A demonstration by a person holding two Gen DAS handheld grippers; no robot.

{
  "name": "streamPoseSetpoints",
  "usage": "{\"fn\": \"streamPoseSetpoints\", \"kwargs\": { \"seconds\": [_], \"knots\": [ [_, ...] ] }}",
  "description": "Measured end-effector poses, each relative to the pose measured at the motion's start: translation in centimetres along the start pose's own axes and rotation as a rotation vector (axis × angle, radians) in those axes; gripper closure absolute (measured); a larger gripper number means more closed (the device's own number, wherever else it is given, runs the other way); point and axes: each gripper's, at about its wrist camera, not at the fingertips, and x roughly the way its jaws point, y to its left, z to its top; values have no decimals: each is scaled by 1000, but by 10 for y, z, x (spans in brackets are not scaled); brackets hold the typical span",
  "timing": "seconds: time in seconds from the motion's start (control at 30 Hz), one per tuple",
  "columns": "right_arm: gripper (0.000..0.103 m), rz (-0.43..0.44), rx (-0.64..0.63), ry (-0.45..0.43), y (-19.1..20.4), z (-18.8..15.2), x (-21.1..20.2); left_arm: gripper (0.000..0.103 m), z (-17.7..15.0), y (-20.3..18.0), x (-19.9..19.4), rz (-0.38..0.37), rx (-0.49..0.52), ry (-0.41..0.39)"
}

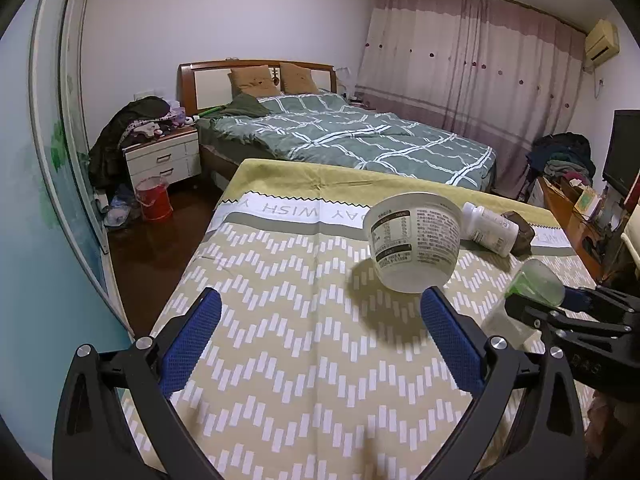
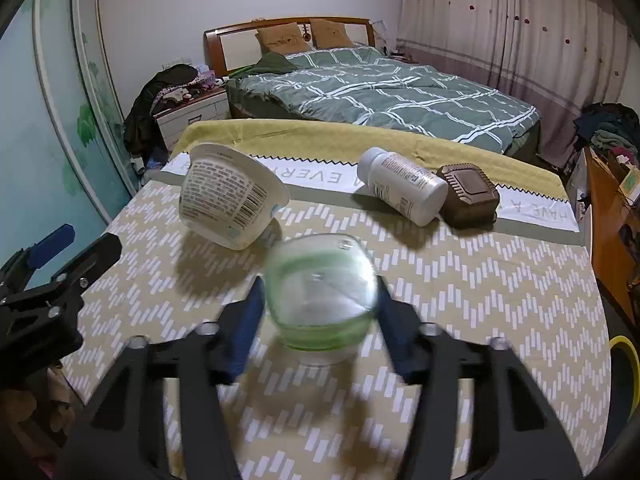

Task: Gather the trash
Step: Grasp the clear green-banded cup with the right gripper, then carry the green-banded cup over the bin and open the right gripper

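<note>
A table under a patterned cloth (image 1: 280, 360) carries a white paper bowl (image 1: 416, 240) (image 2: 228, 196) tipped on its side, a white pill bottle (image 1: 490, 226) (image 2: 400, 184) lying down, and a brown box (image 1: 522, 232) (image 2: 468, 196) touching the bottle. My right gripper (image 2: 320, 286) (image 1: 576, 300) is shut on a clear, green-tinted plastic cup (image 2: 320, 300) (image 1: 536, 280), its blue pads against both sides, just above the cloth. My left gripper (image 1: 320, 300) (image 2: 60, 248) hangs open and holds nothing, with its right fingertip just in front of the bowl.
A bed (image 1: 352, 136) with a green checked quilt lies beyond the table. A cluttered nightstand (image 1: 162, 158) and a red bucket (image 1: 154, 198) stand at the far left. A wooden cabinet (image 2: 608, 216) flanks the table's right side, with a yellow rim (image 2: 626, 352) below it.
</note>
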Motion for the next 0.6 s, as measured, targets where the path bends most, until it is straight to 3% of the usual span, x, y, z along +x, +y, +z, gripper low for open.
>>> {"fn": "streamPoseSetpoints", "kwargs": {
  "seconds": [0.33, 0.6],
  "knots": [
    [54, -8, 64, -32, -22, -6, -24, 5, -1, -2, 1, -6, -4, 7],
    [54, -134, 193, -71, -84, -27, -58, 5, -1, -4, 2, -10, -5, 9]
  ]
}}
